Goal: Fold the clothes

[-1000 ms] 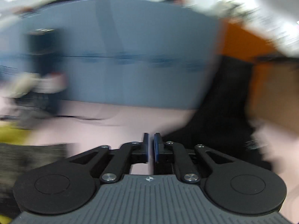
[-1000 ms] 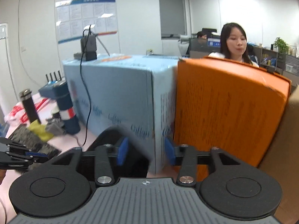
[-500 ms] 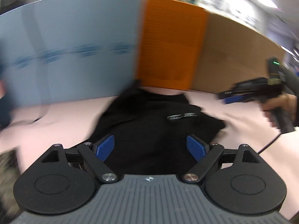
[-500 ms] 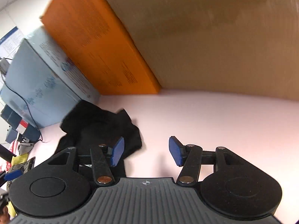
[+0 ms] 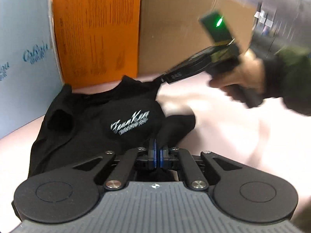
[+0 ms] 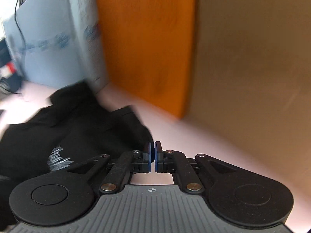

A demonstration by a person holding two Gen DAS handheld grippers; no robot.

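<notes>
The black T-shirt lies crumpled on the pink table, before the orange box. The left gripper has its fingers pressed together at the shirt's edge; whether cloth is between them is hidden. The right gripper is nearly closed too, its grip equally unclear, and motion blur smears the shirt there.

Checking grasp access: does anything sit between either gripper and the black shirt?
Nothing visible does. The left gripper and right gripper are both closed right at the black shirt, boxes standing behind it.
</notes>
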